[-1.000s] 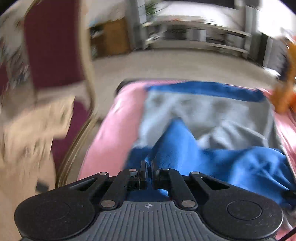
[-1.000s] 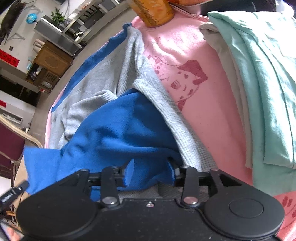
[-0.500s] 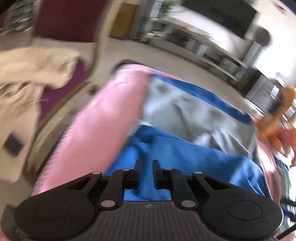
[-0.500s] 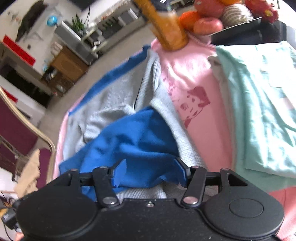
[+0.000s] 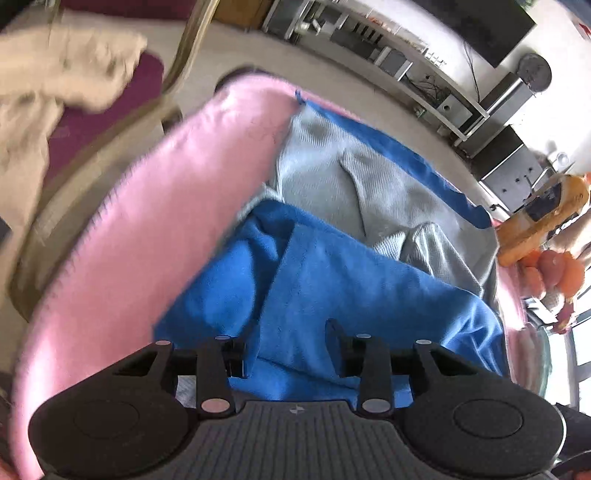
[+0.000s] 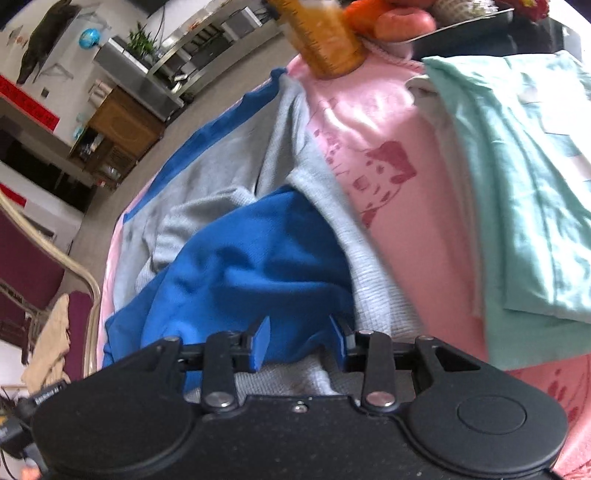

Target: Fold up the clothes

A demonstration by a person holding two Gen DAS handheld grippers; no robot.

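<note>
A blue garment with a grey knit lining (image 5: 362, 280) lies crumpled on the pink tablecloth (image 5: 147, 229). Its blue part is folded over the grey part (image 5: 332, 177). My left gripper (image 5: 286, 347) is open just above the blue fabric, jaws wide, holding nothing. In the right wrist view the same garment (image 6: 251, 258) lies under my right gripper (image 6: 299, 339), which is open with blue fabric between and below its blue pads (image 6: 260, 343). The grey edge (image 6: 369, 266) runs along the garment's right side.
A stack of folded mint-green clothes (image 6: 517, 192) lies to the right on the tablecloth. An orange bottle (image 6: 325, 33) and a tray of fruit (image 6: 402, 18) stand at the far end. A maroon chair (image 5: 96, 110) with a beige cloth (image 5: 48, 88) stands left of the table.
My left gripper was shut on the blue fabric a second ago; it has let go and opened wide. The blue flap now lies down. My right gripper stayed open and pulled back a little.
</note>
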